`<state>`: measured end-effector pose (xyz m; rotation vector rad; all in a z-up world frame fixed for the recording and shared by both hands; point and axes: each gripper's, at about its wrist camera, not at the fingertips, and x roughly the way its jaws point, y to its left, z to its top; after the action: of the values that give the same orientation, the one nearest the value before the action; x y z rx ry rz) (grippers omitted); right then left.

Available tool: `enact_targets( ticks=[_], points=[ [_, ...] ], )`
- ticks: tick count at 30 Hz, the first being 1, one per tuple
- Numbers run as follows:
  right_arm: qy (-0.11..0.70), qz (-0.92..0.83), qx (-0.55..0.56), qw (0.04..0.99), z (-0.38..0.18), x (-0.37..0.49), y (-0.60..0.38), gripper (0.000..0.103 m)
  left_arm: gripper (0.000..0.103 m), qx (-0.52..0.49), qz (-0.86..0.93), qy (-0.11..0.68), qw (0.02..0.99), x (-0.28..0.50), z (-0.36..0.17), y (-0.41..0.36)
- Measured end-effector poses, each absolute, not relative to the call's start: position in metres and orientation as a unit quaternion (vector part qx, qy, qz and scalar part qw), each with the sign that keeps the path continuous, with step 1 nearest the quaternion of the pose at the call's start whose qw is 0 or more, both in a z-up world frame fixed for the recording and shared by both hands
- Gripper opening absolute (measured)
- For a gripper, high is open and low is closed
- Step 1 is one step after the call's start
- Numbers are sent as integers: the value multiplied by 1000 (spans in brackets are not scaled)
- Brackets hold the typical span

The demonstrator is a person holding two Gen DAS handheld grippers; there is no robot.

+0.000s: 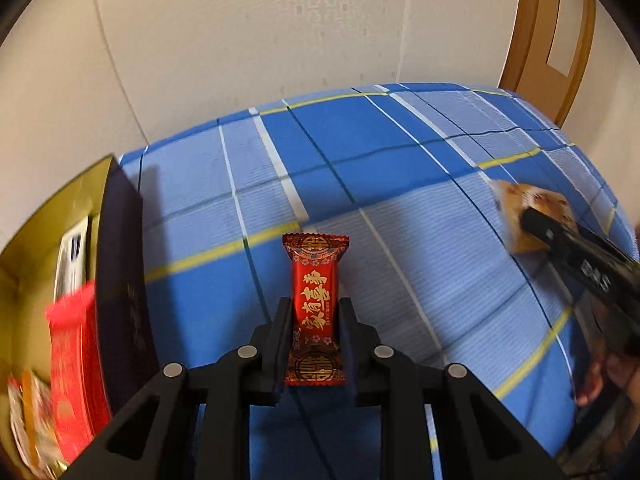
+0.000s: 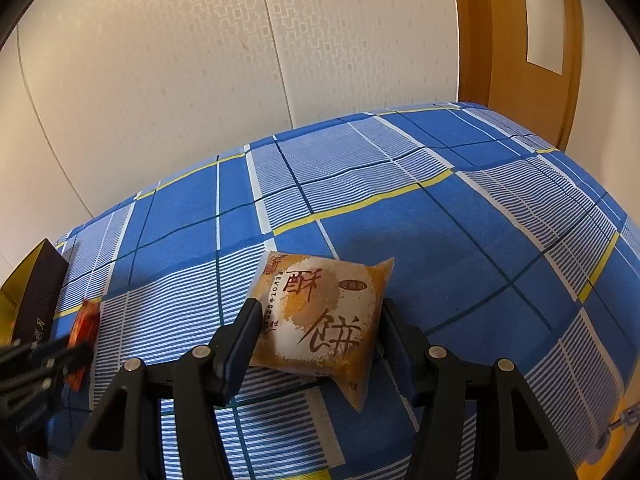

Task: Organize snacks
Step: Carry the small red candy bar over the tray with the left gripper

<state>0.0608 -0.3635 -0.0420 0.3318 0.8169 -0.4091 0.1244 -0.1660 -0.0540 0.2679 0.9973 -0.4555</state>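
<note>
Black fingers of the left gripper (image 1: 315, 320) pinch a red candy (image 1: 315, 308) upright above the blue plaid bedsheet (image 1: 400, 200), beside a dark box (image 1: 120, 280) with gold lining that holds other snacks. Behind the bedsheet stand a pale patterned wall (image 2: 200, 80) and a wooden door (image 2: 512, 40). On the bedsheet, the right gripper (image 2: 320, 332) clasps an orange pastry packet (image 2: 320, 320) by both sides.

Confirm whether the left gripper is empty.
No: the left gripper is shut on a red candy packet, held upright between its fingers above the blue plaid cloth.
</note>
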Motion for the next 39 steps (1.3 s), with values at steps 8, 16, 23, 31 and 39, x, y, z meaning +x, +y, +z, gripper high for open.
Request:
enact_targets(
  ticks=[8,16,23,31,39],
  points=[
    [391,-196,162,884,-42,60,-364,60,22,81,-231,472,847,88,-44,-143],
    [392,-196,162,884,-42,60,-364,60,22,37,-227,450,863,67,-19,-108],
    [392,-196,162,884,-42,60,-364,60,22,8,-196,435,879,66,-4,-66],
    [391,-196,162,884,-42,60,-364,60,22,-16,-149,421,895,73,5,-21],
    [391,-196,162,884,-42,60,-364,60,22,-13,-101,414,905,84,6,8]
  ],
)
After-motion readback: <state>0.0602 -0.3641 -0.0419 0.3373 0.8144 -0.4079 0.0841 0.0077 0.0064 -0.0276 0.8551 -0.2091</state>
